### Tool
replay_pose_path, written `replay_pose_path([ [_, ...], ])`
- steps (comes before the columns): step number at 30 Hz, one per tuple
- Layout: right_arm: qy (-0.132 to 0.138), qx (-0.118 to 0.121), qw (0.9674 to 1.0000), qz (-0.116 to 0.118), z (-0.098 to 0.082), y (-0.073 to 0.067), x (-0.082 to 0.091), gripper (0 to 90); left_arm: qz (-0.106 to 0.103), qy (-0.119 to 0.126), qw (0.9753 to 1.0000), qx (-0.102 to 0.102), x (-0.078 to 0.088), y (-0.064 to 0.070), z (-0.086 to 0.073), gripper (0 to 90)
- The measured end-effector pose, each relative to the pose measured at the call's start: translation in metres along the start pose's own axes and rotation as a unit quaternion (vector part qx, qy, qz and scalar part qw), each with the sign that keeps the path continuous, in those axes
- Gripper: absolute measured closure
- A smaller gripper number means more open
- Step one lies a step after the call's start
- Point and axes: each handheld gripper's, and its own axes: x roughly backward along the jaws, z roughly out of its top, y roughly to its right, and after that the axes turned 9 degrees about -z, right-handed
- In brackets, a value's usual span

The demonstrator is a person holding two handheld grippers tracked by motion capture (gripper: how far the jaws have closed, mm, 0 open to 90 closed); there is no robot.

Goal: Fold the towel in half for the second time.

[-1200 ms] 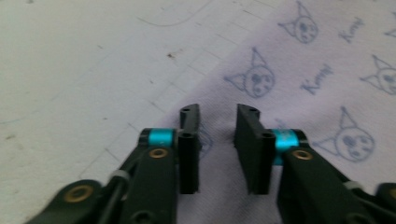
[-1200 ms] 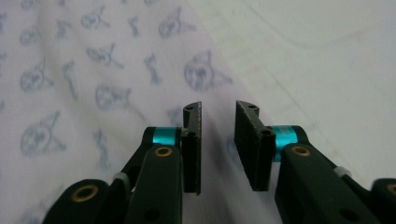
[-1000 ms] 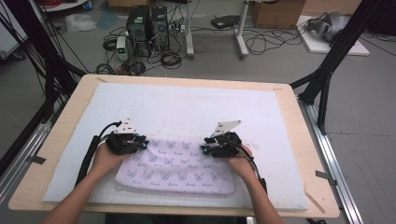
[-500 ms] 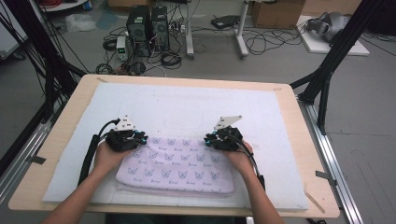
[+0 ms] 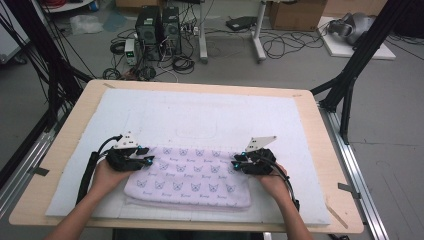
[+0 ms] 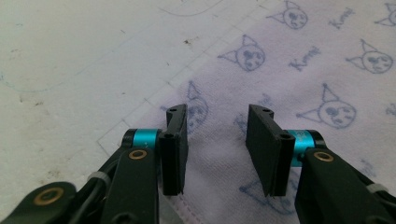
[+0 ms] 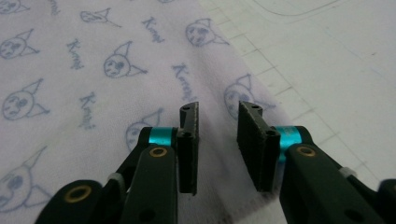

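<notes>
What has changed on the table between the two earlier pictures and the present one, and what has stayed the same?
The right tool has slid outward toward the right edge of the folded towel. Both it and the left tool have just been opening their jaws, which stand apart above the cloth with nothing gripped. The left tool has hardly moved from the towel's far left corner. The towel stays folded flat on the white mat.

Right gripper (image 7: 215, 116): jaws parted with a narrow gap, they have just been opening, nothing clamped between the pads. Under them, a lilac towel (image 7: 93, 70) printed with cat faces and script lettering, running from 6 to 12 o'clock across the left side. The towel's edge runs diagonally from 12 toward 5 o'clock. White padded mat (image 7: 327, 56) with faint grid lines at 1 to 3 o'clock.
</notes>
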Motion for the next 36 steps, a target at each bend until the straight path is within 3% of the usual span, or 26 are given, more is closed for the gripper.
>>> replay_pose_path([
  [7, 0.014, -0.029, 0.9993, -0.016, -0.001, 0.014, 0.010, 48.9, 0.018, 0.015, 0.9996, 0.018, 0.010, -0.015, 0.006, 48.8],
  [9, 0.012, -0.044, 0.9988, -0.017, -0.003, 0.019, 0.010, 46.2, 0.018, 0.009, 0.9994, 0.026, 0.010, -0.021, 0.004, 46.8],
  [14, -0.002, -0.069, 0.9975, -0.011, -0.010, 0.025, 0.007, 38.6, 0.004, -0.015, 0.9986, 0.051, 0.003, -0.029, -0.003, 42.2],
  [19, -0.012, -0.075, 0.9971, -0.003, -0.017, 0.024, 0.002, 38.2, -0.013, -0.007, 0.9980, 0.062, 0.001, -0.030, -0.008, 44.1],
  [24, -0.007, -0.080, 0.9968, -0.001, -0.019, 0.024, 0.002, 46.1, -0.018, -0.006, 0.9977, 0.065, 0.001, -0.030, -0.008, 48.7],
  [27, -0.004, -0.083, 0.9965, 0.009, -0.020, 0.023, 0.003, 60.4, -0.030, -0.006, 0.9977, 0.060, 0.001, -0.029, -0.008, 58.0],
  [30, -0.001, -0.076, 0.9968, 0.025, -0.019, 0.020, 0.003, 68.7, -0.038, -0.008, 0.9976, 0.058, 0.001, -0.027, -0.007, 66.2],
  [36, -0.002, -0.057, 0.9981, 0.021, -0.015, 0.016, 0.006, 78.5, -0.025, -0.015, 0.9990, 0.035, 0.003, -0.022, -0.005, 77.8],
])
